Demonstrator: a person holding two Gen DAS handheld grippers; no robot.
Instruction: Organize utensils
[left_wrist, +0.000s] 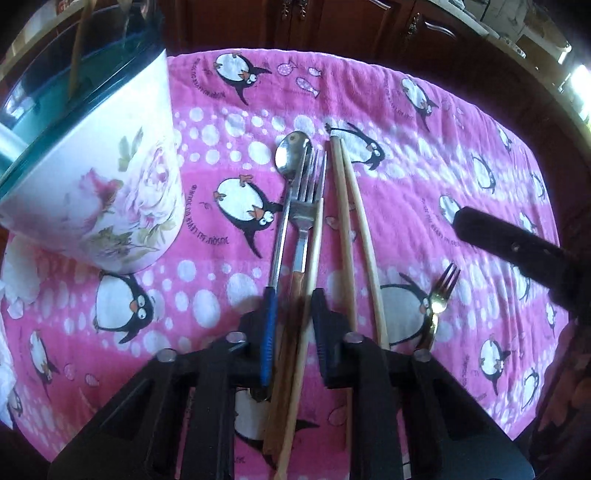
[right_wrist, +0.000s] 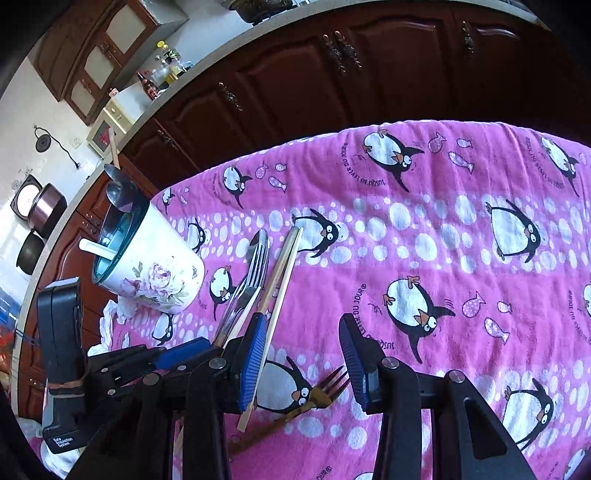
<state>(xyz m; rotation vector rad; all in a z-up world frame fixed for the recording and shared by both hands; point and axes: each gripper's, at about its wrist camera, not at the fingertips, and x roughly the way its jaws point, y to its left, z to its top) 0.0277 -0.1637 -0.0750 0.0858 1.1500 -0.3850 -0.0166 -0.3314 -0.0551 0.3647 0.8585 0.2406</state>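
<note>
Pinching a fork (left_wrist: 308, 199) and a loose chopstick (left_wrist: 316, 251) near their handle ends with the left gripper (left_wrist: 291, 332), pads drawn narrow against them. Cannot tell whether the spoon (left_wrist: 293, 155) sits inside that pinch or merely runs under the left pad. Keeping the right gripper (right_wrist: 303, 358) spread and empty, above a small gold fork (right_wrist: 321, 393) near the right of the cloth's near edge.

Likely to go wrong on lifting:
- Gripping so far from the heavy heads, so expect the fork to droop or pivot.
- Holding two round, smooth shafts side by side, so expect one to roll out and drop back onto the cloth (left_wrist: 424, 166).
- Dragging the spoon along half-caught, then losing it short of the cup (left_wrist: 110, 192).
- Knocking the pair of chopsticks (left_wrist: 351, 206) lying just beside the right pad.
- Tipping the tall cup when feeding long pieces in at a slant.

Lying mid-cloth, long axes running from near edge to far edge. Pointing bowl and tines toward the far edge, handles toward the near edge. Standing upright toward the cloth's left edge, the cup, well left of the bundle, already holding a few pieces.
</note>
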